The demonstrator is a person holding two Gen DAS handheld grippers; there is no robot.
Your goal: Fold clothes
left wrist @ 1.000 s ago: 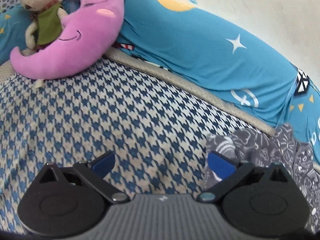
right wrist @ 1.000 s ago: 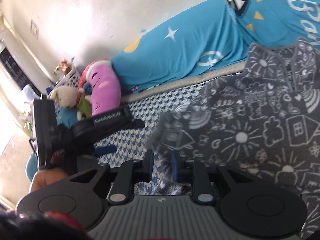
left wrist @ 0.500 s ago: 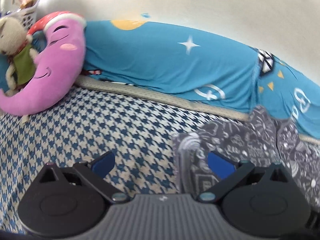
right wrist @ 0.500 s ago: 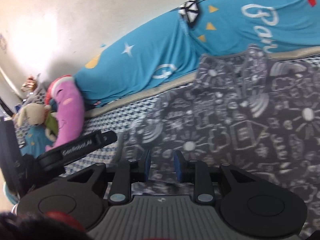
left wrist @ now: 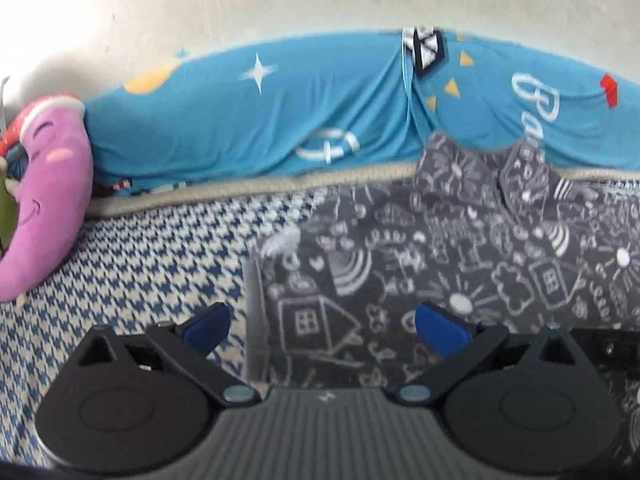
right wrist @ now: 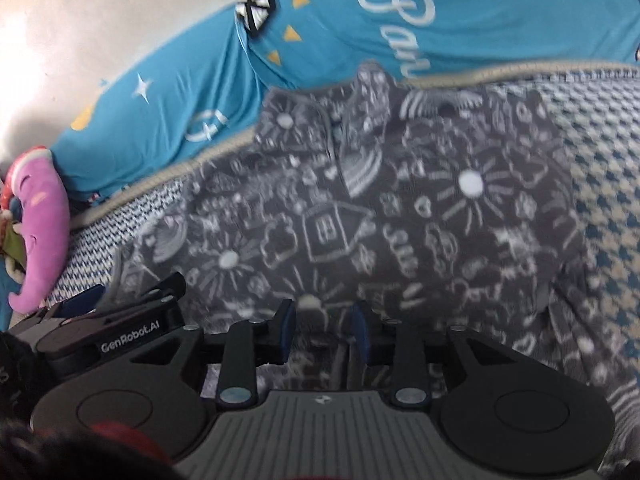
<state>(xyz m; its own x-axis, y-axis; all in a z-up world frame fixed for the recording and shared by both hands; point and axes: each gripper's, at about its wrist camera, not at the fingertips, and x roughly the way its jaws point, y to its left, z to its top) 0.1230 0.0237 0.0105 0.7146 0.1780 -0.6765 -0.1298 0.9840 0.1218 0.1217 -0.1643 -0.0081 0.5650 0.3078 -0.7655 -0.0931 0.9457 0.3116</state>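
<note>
My left gripper (left wrist: 322, 326) is spread wide and holds nothing; I have it hovering low so the left edge of the garment (left wrist: 440, 264) runs up between its blue pads (left wrist: 438, 330), which I judge sets me up to pinch that edge for the next fold. My right gripper (right wrist: 322, 330) has its jaws partly parted with dark cloth lying between and under them; I cannot tell whether the pads actually press the cloth or only straddle it. Ahead of both grippers the garment, grey with white doodles, lies spread fairly flat on the houndstooth cover (left wrist: 140, 264), its far end rumpled up against the blue bolster (left wrist: 248, 128) along the wall, so it looks laid out rather than folded yet. Far to the left of the left gripper sits a purple moon plush (left wrist: 48, 196), well clear of the work.
</note>
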